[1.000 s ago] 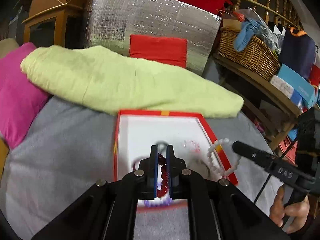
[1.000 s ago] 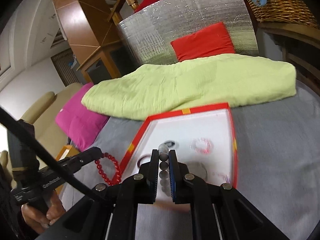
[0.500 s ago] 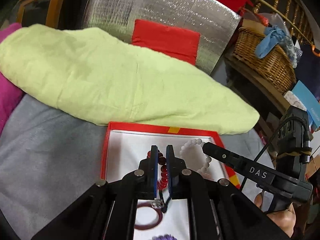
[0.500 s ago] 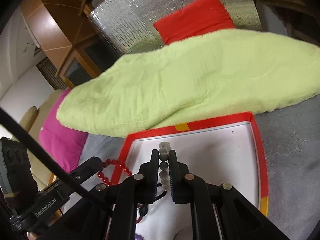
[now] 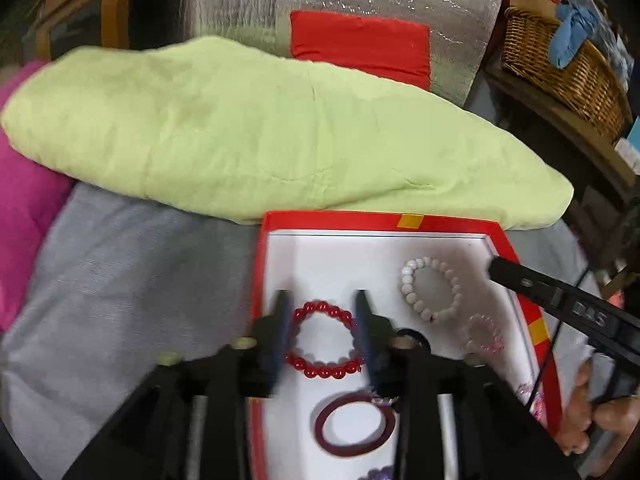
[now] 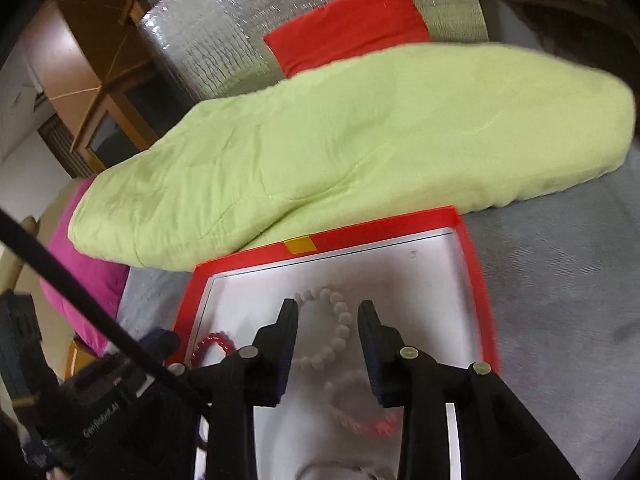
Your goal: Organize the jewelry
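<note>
One red box (image 5: 460, 222) holds three bead bracelets (image 5: 325, 340), one dark bangle (image 5: 354, 424); two open grippers (image 5: 322, 308).

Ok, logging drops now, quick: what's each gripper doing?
Left gripper: open, holding nothing; red bead bracelet lies in the box.
Right gripper: open, holding nothing; white bead bracelet below.

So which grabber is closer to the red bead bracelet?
Left. The open left gripper sits right around the red bead bracelet in the red box; the right gripper is over the white bead bracelet beside it.

Right hand-held gripper (image 6: 327, 310), jaws apart, frames white bead bracelet (image 6: 335, 326) inside red-rimmed box (image 6: 476, 280).
</note>
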Available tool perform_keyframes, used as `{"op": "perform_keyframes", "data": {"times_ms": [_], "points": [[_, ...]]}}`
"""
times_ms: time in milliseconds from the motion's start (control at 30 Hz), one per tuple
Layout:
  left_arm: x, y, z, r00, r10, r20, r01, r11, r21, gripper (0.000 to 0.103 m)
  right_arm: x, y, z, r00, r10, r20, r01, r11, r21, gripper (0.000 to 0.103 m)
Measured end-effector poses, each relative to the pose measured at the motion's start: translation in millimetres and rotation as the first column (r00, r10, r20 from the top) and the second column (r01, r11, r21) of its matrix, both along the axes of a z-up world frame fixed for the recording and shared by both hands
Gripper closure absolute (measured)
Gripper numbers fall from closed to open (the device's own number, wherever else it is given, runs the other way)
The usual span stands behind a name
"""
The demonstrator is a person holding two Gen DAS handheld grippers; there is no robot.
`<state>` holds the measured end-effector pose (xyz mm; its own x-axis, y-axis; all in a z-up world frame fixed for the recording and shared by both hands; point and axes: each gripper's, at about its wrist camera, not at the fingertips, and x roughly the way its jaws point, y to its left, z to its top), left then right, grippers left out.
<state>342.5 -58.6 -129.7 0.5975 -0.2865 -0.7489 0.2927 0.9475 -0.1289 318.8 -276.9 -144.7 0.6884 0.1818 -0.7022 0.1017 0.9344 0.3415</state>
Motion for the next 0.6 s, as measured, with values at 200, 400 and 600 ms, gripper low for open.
{"op": "perform_keyframes", "data": {"times_ms": [200, 400, 600], "points": [[-57.7, 12.0, 32.8, 0.991, 0.054, 0.119, -0.065, 0.994, 0.085, 0.035, -75.3, 15.9, 36.9, 0.999, -0.011, 0.035, 0.021, 0.952, -0.305, 0.045], [-124.1, 18.9, 50.8, 0.978, 0.075, 0.194, -0.1, 0.987, 0.125, 0.032, -152.3, 40.5, 61.3, 0.997, -0.031, 0.073, 0.063, 0.868, -0.493, 0.039], [-178.2, 30.5, 52.6, 0.964, 0.115, 0.24, -0.153, 0.977, 0.146, 0.024, -204.0, 54.2, 68.9, 0.996, -0.031, 0.087, 0.072, 0.849, -0.523, 0.039]]}}
